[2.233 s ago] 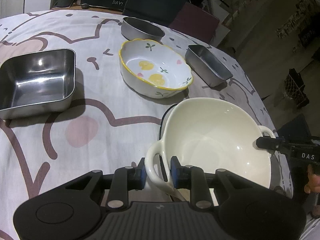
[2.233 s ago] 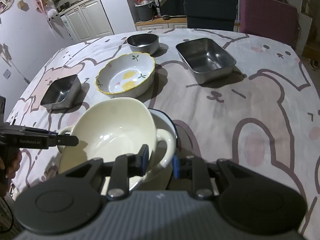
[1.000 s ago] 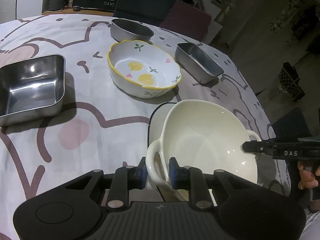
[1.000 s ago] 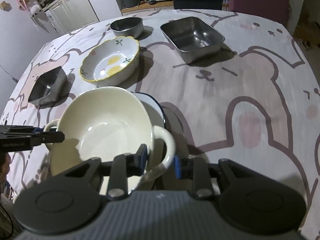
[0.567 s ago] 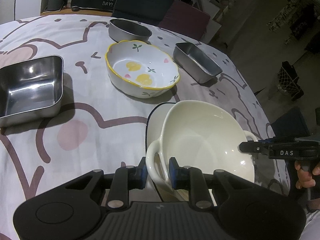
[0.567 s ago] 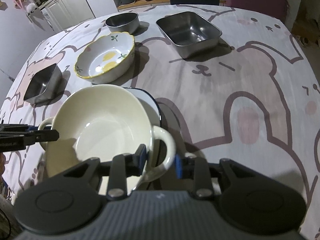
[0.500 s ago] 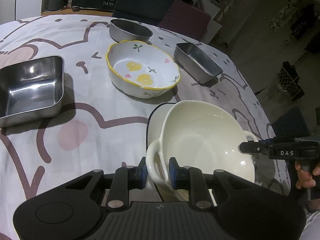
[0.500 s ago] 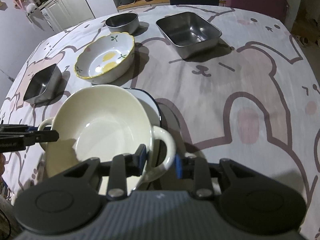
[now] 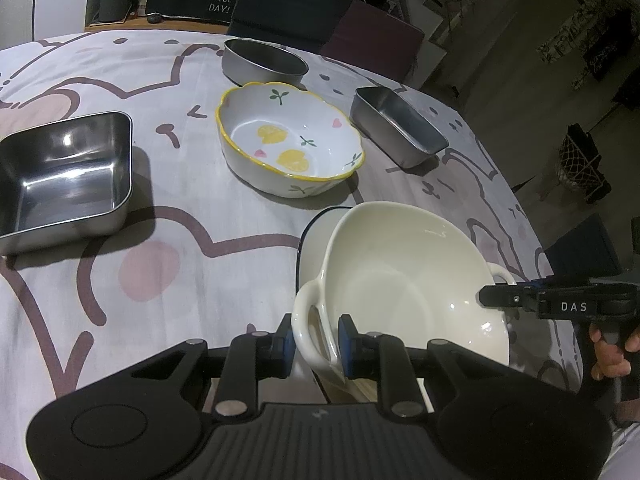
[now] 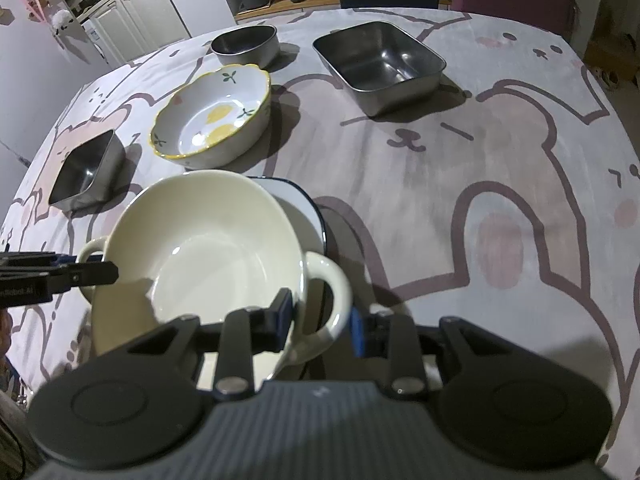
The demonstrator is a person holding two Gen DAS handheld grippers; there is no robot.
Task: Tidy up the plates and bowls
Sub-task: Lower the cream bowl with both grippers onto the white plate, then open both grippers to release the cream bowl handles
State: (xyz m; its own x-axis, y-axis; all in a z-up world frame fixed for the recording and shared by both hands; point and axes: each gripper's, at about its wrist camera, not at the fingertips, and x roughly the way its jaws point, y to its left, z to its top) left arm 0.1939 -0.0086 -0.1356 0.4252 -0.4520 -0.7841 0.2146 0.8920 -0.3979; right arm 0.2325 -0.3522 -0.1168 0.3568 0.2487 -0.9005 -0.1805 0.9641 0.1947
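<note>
The cream bowl (image 9: pixel 404 280) hides most of the blue-rimmed plate (image 9: pixel 316 232).

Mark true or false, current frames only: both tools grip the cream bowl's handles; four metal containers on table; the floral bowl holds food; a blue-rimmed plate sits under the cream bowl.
1. Left tool and right tool each clamp a loop handle of the cream two-handled ceramic bowl. True.
2. Four metal containers. False: three, namely a square steel tray, a round steel bowl and a rectangular steel tray.
3. The yellow-rimmed floral ceramic bowl holds food. False: only painted patterns.
4. A blue-rimmed white plate lies beneath the cream bowl. True.
</note>
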